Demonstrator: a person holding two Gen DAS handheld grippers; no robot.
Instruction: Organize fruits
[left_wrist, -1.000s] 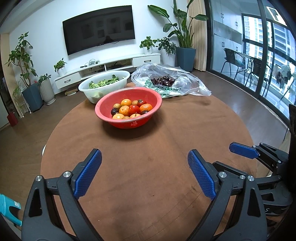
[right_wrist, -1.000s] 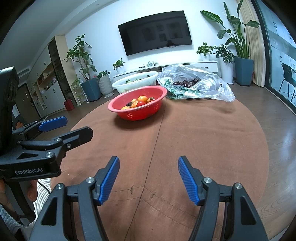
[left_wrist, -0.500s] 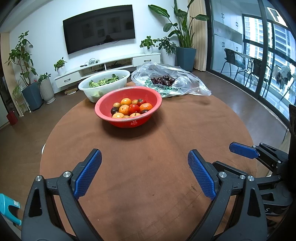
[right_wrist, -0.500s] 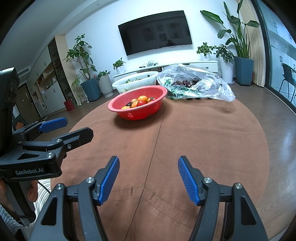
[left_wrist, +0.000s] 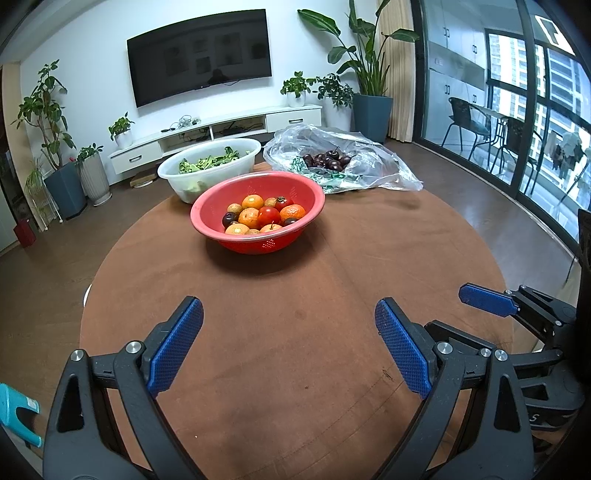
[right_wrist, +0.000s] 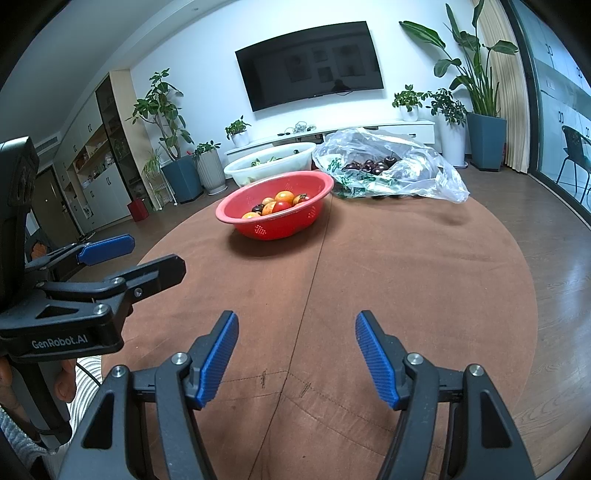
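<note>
Hovering low over the near edge of the brown tabletop (left_wrist: 295, 332), the left tool (left_wrist: 288, 343) and right tool (right_wrist: 295, 354) both stand wide open and empty. Straight ahead and well apart lies the red basket (left_wrist: 258, 243), slightly nearer the left tool by appearance. It holds mixed fruits (left_wrist: 264, 218): orange, red and dark, small and round. Dark cherries (left_wrist: 327, 160) sit on a plastic bag (left_wrist: 369, 170) beyond.

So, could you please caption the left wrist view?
Open left hand-held gripper facing a red bowl of fruit on a brown round table.
</note>
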